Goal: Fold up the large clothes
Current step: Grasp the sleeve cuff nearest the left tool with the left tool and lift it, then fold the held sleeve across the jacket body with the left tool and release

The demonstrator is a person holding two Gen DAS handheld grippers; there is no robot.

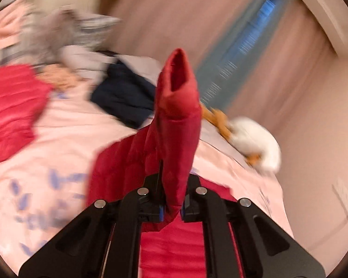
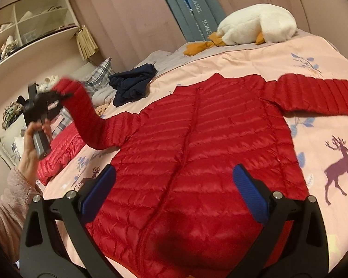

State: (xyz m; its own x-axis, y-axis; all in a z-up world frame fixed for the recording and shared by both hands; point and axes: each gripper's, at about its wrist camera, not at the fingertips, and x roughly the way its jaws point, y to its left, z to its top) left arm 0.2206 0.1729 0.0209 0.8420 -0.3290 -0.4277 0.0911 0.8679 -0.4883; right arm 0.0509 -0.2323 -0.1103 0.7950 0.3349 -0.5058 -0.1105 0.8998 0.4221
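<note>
1. I have the red down jacket [image 2: 197, 139] lying front-up on the pink quilt [image 2: 313, 143], zipper running down the middle, so the body is flat and ready for the sleeves to come in.
2. My left gripper [image 1: 171, 210] is pinched onto the jacket's left-hand sleeve [image 1: 176, 120] near the cuff; the cuff stands up past the fingers with its opening showing. From the right wrist camera that sleeve [image 2: 85, 113] rises off the quilt from the shoulder, which I judge is the lift before swinging it across the chest.
3. The left view is smeared with motion, so I cannot tell exactly how deep the fabric sits in the grip.
4. My right gripper [image 2: 174, 197] hangs spread wide over the jacket's hem, holding nothing, placed there, I think, to pin the body while the sleeve travels.
5. The other sleeve [image 2: 317, 95] lies stretched straight out from the jacket toward the quilt's edge, not yet folded.
6. Beyond the jacket's collar lie a navy garment [image 2: 132, 83] and a white plush goose [image 2: 255, 25], well apart from it.
</note>
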